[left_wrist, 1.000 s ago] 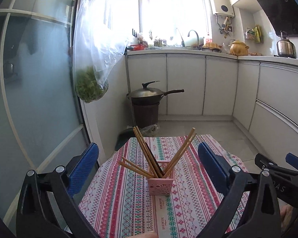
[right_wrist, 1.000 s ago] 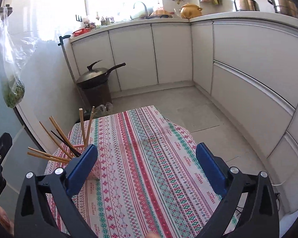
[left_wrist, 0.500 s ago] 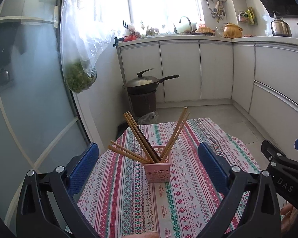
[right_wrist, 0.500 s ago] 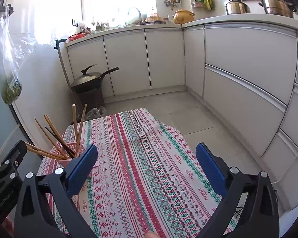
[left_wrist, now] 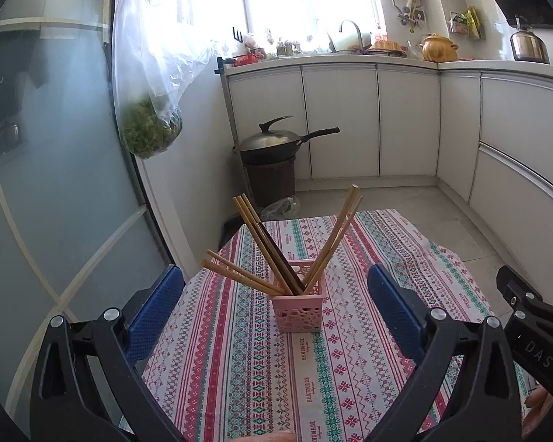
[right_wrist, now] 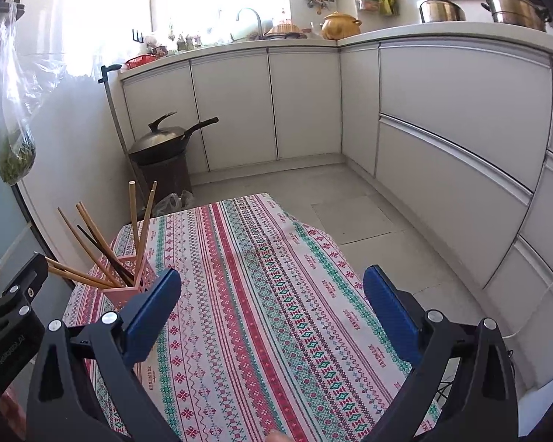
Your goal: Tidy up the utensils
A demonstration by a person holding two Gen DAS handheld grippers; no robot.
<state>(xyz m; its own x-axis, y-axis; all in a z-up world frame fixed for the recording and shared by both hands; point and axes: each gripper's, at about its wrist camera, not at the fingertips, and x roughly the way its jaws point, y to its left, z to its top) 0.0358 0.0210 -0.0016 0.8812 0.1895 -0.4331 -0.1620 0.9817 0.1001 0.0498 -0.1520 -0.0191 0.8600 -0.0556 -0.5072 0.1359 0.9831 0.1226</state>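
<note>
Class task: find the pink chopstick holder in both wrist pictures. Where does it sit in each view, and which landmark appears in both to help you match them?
Left wrist view: the pink chopstick holder stands just below centre on the striped tablecloth, between the open left gripper fingers.
Right wrist view: the holder sits at lower left, partly behind the right gripper's left finger.
Shared landmark: the lidded wok on the dark bin.

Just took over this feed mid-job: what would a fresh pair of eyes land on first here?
The pink holder stands on the striped tablecloth, straight ahead of the open left gripper, with chopsticks fanning out of it in all directions. The right gripper is open too, over bare cloth with the holder off to its left. Behind, a lidded wok sits on a dark bin on the floor.
</note>
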